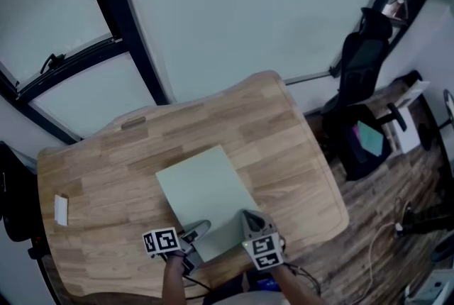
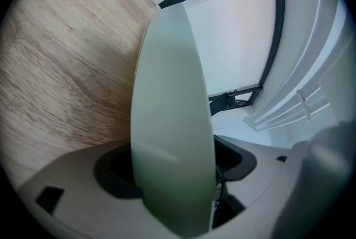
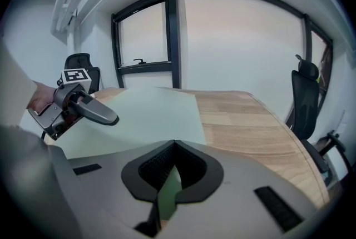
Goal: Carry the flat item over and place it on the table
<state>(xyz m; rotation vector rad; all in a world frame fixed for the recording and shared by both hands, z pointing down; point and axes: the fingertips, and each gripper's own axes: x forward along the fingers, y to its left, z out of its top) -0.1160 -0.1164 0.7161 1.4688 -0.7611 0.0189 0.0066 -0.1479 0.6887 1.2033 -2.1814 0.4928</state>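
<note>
The sheet (image 1: pixel 206 197) was a plain pale green with no pattern. The table (image 1: pixel 298 154) was light wood, streaked with grain in plank bands. The left tongs (image 1: pixel 200 228) and right tongs (image 1: pixel 248 217) were grey, each with a cube of black-and-white square markers. The window frames (image 1: pixel 135 34) and chair (image 1: pixel 358 62) were black.

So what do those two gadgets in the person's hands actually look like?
Each is a smooth grey shell tapering to two pointed jaws lined with black ribbed pads. The left gripper and right gripper each carry a white cube printed with black square markers. Thin dark cables seem to trail back from them. No sleeves show on the forearms.
</note>
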